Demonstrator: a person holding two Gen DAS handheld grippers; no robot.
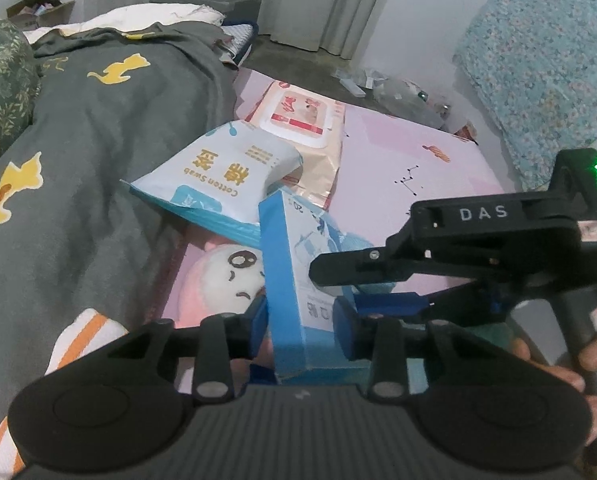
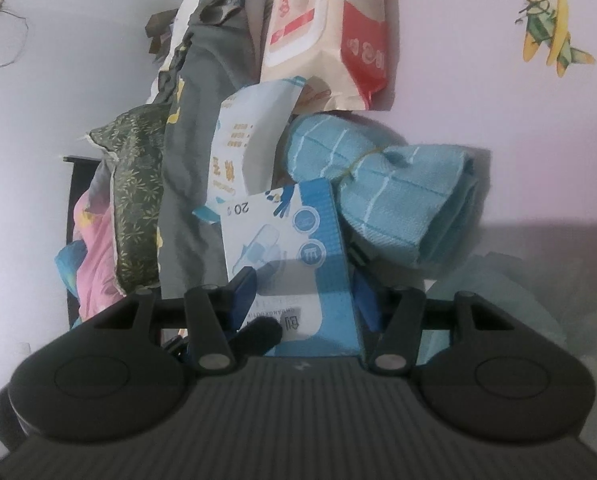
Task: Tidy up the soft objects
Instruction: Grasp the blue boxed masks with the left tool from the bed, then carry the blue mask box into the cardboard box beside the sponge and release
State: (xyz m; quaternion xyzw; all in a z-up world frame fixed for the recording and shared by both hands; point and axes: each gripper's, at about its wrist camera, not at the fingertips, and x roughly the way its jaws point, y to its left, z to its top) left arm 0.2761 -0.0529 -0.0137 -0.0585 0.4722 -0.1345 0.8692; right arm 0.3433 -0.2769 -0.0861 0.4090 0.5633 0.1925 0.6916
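The blue box [image 1: 294, 280] stands on its narrow end at the middle of the pile on the bed, and both tools have it at the same time. The left hand-held gripper [image 1: 302, 326] is closed on its lower part, one blue pad on each side face, and the right hand-held gripper [image 2: 304, 300] is closed on the same box across its width; in the left wrist view it comes in from the right side and its black finger lies against the box front. I judge that this step is a handover or a shared lift, so only one tool should let go, and slowly, because a thin carton dents easily under a strong squeeze. The box must also rise straight, since the cotton swab bag [image 1: 226, 178] leans against its upper edge and could slide down. Just behind the box lies a rolled blue towel [image 2: 382, 200] tied with a thin band, and beyond it a pack of wet wipes [image 1: 302, 116]. A pink and white plush toy [image 1: 222, 276] lies partly under the box and the bag. All this rests on the pink sheet [image 1: 390, 148], beside a grey blanket [image 1: 98, 160]. No basket or bin for the soft things is visible; the only container is a cardboard box [image 1: 40, 6] with unclear things inside, far at the wall.
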